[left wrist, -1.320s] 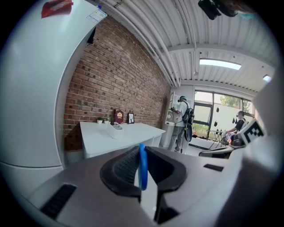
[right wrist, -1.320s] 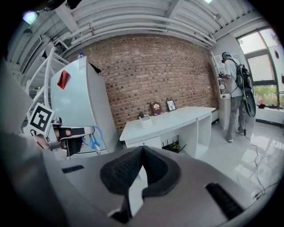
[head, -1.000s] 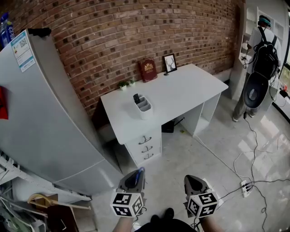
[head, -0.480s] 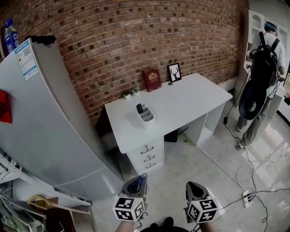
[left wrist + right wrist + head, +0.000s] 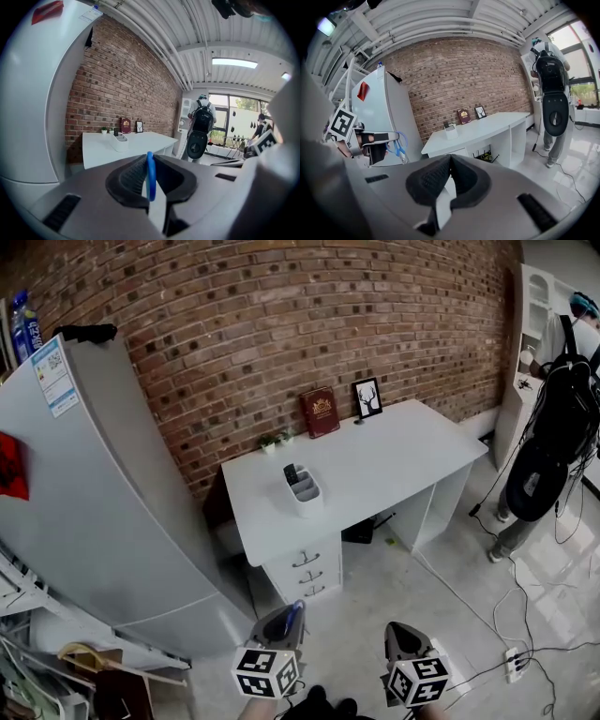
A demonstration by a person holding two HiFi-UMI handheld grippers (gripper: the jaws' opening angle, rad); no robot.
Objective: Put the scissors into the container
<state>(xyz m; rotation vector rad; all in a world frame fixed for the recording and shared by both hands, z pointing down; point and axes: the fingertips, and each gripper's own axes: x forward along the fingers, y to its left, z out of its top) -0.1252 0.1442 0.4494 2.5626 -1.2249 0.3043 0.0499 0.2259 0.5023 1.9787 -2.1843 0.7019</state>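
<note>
A brick wall point(image 5: 281, 324) closes the far side, well ahead of both grippers. A tall pale refrigerator point(image 5: 94, 512) stands ahead and to the left of the left gripper point(image 5: 281, 620), its lower edge near that gripper. Open tiled floor point(image 5: 422, 587) spreads between the grippers and the white desk point(image 5: 375, 465), and on to the right past the right gripper point(image 5: 401, 634), where cables and a power strip point(image 5: 514, 664) lie. The desk's near edge faces the grippers, with one stack of three drawers point(image 5: 305, 573) under its left end and a gap under the rest. One person with a backpack point(image 5: 553, 427) stands far to the right, back turned. In its own view the left gripper point(image 5: 149, 161) has its jaws pinched on one pair of scissors point(image 5: 150, 183), a blue handle loop standing upright between the pads. The right gripper view shows the blue loops point(image 5: 399, 145) sticking out of the left gripper point(image 5: 377, 140) beside it. The right gripper point(image 5: 450, 161) has its jaws pressed together with nothing between them. One white container point(image 5: 304, 491) sits on the desk near its left front corner, well ahead of both grippers and apart from the scissors, with a dark thing standing in its back compartment. Against the wall stand one red book point(image 5: 321, 412), one framed picture point(image 5: 367, 397) and two small plants point(image 5: 276, 440).
</note>
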